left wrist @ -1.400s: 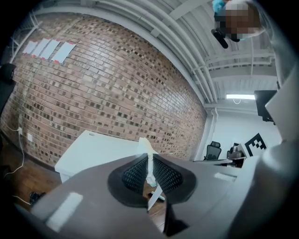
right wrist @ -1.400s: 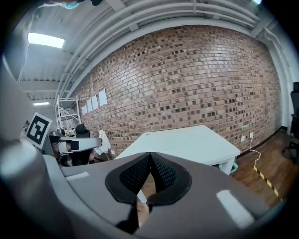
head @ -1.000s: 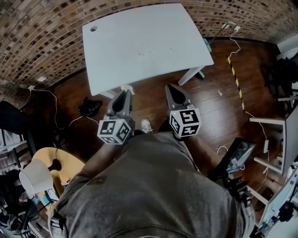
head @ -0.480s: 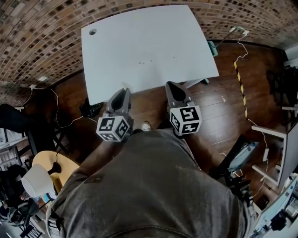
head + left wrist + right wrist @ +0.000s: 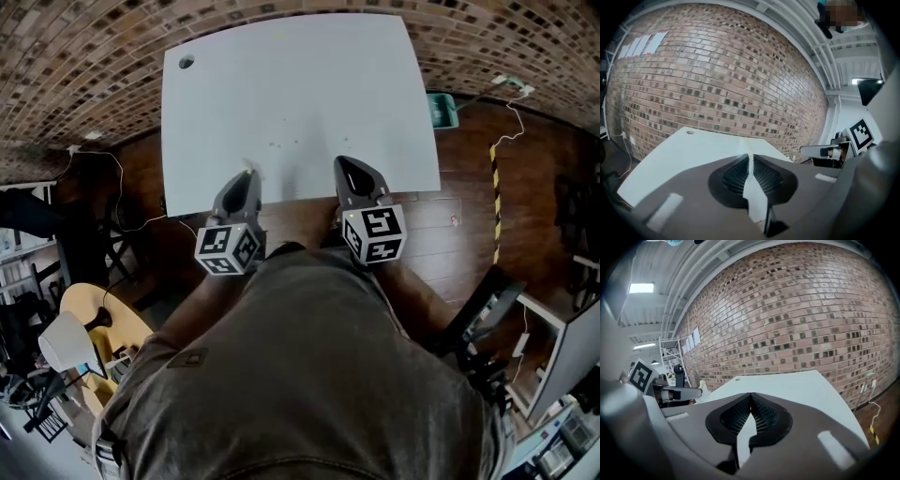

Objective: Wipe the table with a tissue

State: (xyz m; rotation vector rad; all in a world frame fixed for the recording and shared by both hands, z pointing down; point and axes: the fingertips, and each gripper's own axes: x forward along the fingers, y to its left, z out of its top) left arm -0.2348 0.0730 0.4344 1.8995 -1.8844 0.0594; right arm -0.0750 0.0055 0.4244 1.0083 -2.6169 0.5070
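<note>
- The left claw (image 5: 246,178) was clamped shut on a thin white tissue (image 5: 750,168). A small fold of it stuck out past the tips.
- In the head view that claw hung over the near edge of the white table (image 5: 281,66), with the tissue just at the edge. I could not tell whether it touched the top.
- The right claw (image 5: 349,167) was closed, its ribbed pads (image 5: 761,414) meeting at the tips with nothing held between them. It also reached over the near edge, to the right of the left claw and apart from it.
- A few small dark specks (image 5: 282,143) lay on the table top between the two claws and a little beyond them.
- A round hole (image 5: 187,62) sat in the far left corner of the table.
- A brick wall (image 5: 75,56) stood behind the table, and a teal bin (image 5: 441,110) stood on the wooden floor (image 5: 469,225) beside the table's right edge.
</note>
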